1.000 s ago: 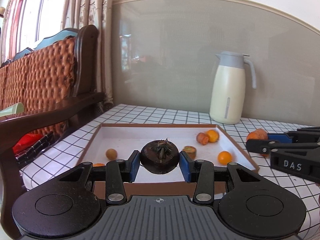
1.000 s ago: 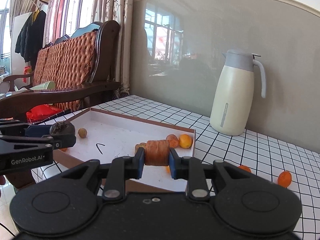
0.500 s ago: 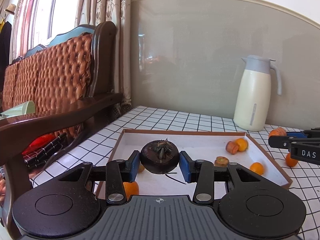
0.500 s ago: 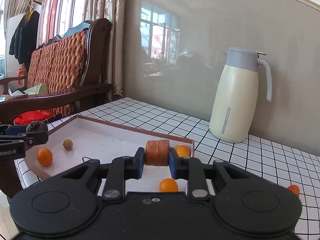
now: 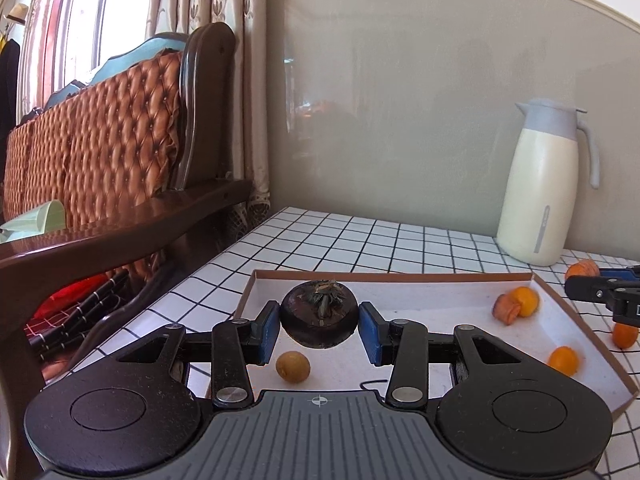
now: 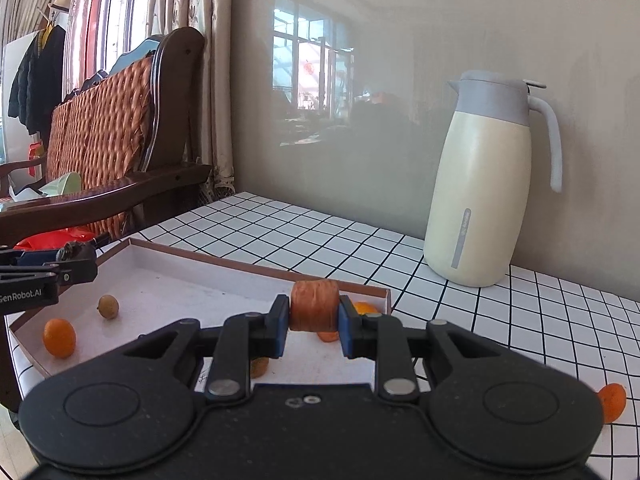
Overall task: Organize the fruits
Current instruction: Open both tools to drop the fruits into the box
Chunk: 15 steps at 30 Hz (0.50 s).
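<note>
My left gripper (image 5: 319,326) is shut on a dark mangosteen (image 5: 319,314), held above the near left part of a shallow white cardboard tray (image 5: 400,278). A small brown longan (image 5: 293,366) lies in the tray just under it. My right gripper (image 6: 313,324) is shut on a wrinkled orange-brown dried fruit (image 6: 314,309) above the tray's right end (image 6: 382,294). In the right wrist view the left gripper (image 6: 48,270) shows at the far left with the mangosteen (image 6: 76,251). Kumquats (image 5: 563,361) and another dried fruit (image 5: 506,309) lie in the tray.
A cream thermos jug (image 6: 486,184) stands at the back right of the checked tablecloth (image 6: 520,320). A kumquat (image 6: 611,402) lies loose on the cloth to the right. A wooden sofa with a quilted back (image 5: 120,140) stands close along the table's left edge.
Both grippers have travelled across the table with their fruits still held; the tray and the jug have shifted to the right in both views. Both grips look unchanged.
</note>
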Each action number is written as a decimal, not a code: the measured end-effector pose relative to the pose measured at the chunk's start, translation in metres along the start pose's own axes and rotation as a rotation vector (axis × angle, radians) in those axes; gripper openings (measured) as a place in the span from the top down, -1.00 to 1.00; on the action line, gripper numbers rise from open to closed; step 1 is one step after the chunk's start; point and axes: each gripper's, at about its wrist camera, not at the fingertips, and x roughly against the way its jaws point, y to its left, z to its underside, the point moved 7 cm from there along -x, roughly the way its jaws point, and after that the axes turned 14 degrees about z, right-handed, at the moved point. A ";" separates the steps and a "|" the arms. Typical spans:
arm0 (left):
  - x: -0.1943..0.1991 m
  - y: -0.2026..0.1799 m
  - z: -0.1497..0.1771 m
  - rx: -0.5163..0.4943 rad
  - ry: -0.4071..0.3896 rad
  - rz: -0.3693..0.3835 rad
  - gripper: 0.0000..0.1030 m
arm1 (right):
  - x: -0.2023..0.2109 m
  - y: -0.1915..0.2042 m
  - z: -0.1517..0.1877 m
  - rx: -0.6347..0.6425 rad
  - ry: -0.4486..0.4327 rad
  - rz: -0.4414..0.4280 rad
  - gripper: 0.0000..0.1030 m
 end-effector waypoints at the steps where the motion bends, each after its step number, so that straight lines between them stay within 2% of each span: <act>1: -0.005 0.002 0.000 0.004 0.007 0.000 0.17 | -0.003 0.000 0.000 0.001 0.004 -0.002 0.69; 5: -0.021 0.008 0.000 0.016 0.020 -0.004 0.17 | -0.017 0.001 -0.004 -0.021 0.006 -0.021 0.67; 6: -0.024 0.008 0.001 0.014 0.024 -0.002 0.17 | -0.021 0.001 -0.007 -0.035 -0.004 -0.032 0.54; 7: -0.027 0.007 0.001 0.007 0.032 -0.004 0.16 | -0.023 0.001 -0.009 -0.033 -0.010 -0.031 0.02; 8: -0.027 0.009 0.002 0.007 0.032 -0.028 -0.06 | -0.028 0.001 -0.011 -0.025 -0.014 -0.013 -0.45; 9: -0.024 0.012 0.002 0.017 0.005 -0.063 -0.78 | -0.029 -0.001 -0.012 -0.027 -0.033 0.015 -0.85; 10: -0.018 0.014 0.000 0.020 -0.037 -0.083 -0.99 | -0.027 -0.004 -0.014 -0.043 -0.090 0.055 -0.88; 11: -0.015 0.014 -0.002 0.015 -0.061 -0.075 -1.00 | -0.027 -0.006 -0.014 -0.049 -0.108 0.065 -0.89; 13: -0.013 0.013 -0.005 0.018 -0.066 -0.054 -1.00 | -0.032 -0.004 -0.012 -0.049 -0.079 0.028 -0.89; 15: -0.011 0.012 -0.004 0.019 -0.072 -0.046 -1.00 | -0.033 -0.001 -0.011 -0.046 -0.082 0.031 -0.89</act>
